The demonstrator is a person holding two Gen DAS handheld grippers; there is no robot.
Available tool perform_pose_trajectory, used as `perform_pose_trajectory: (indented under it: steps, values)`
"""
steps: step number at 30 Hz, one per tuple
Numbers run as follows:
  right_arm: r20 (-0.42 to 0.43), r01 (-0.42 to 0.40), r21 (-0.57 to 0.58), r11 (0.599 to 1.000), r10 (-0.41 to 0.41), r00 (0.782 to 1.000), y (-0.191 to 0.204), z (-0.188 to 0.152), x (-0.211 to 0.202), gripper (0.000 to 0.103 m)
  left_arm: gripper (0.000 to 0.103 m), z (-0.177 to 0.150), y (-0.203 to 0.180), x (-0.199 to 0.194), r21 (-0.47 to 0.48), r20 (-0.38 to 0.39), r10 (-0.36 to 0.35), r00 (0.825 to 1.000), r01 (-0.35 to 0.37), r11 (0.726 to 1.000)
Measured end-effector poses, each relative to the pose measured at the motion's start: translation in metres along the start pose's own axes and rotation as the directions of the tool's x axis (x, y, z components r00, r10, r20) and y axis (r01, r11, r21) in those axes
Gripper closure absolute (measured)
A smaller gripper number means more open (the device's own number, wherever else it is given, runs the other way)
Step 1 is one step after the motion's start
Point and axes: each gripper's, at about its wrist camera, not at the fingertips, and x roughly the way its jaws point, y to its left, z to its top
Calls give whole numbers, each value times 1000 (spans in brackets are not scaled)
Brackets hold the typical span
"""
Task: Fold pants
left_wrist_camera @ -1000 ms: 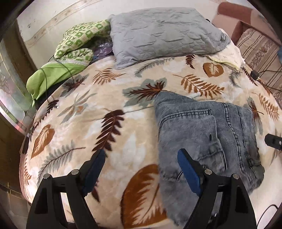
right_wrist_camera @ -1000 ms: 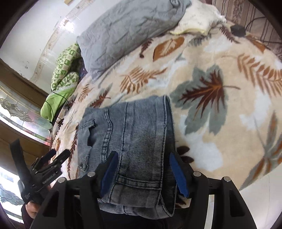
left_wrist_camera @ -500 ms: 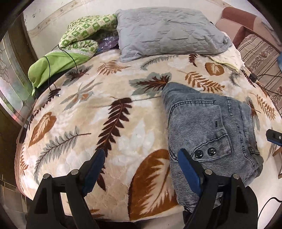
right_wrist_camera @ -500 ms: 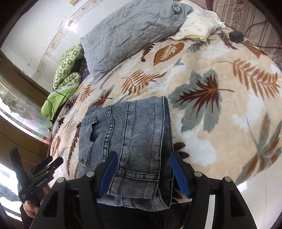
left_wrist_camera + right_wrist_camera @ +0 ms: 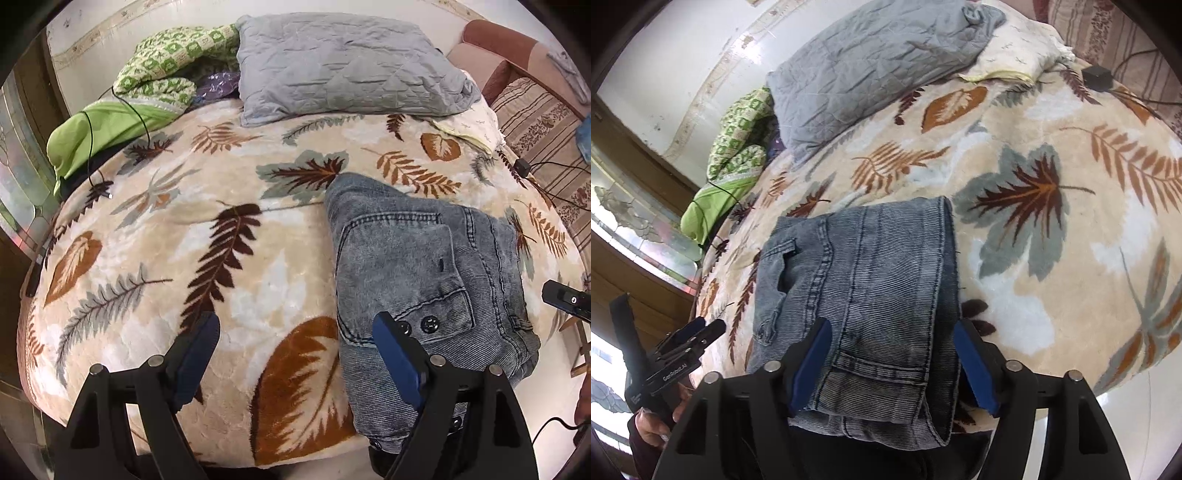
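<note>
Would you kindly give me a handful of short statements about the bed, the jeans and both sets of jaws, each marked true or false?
1. The jeans lie folded on the leaf-print blanket. True.
2. The left gripper is clamped on the jeans. False: its jaws stand open over the blanket at the jeans' edge.
3. A grey pillow lies at the far end of the bed. True.
4. The right gripper holds a green cloth. False: its jaws are opening, with the jeans between them.
5. The jeans are red. False: they are blue-grey.
</note>
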Motion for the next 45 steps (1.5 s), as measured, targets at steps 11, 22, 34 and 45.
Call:
perform_pose_trajectory:
  steps: [11,22,34,45]
  values:
    - [14,-12,-27,1000,12,1000,4,-1,0,29,18,5,-3,-26,-11,76,69,995,-69,998]
    - [40,-11,-74,997,14,999,21,-3,-13,29,17,6,-10,-58,9,143,64,988,-66,998]
    - [59,-11,-70,997,15,998,16,-2,-20,29,17,6,-21,-59,36,143,59,988,-65,997]
    - [51,-8,-50,999,10,999,7,0,-14,29,17,7,-25,-44,47,115,51,992,-57,997]
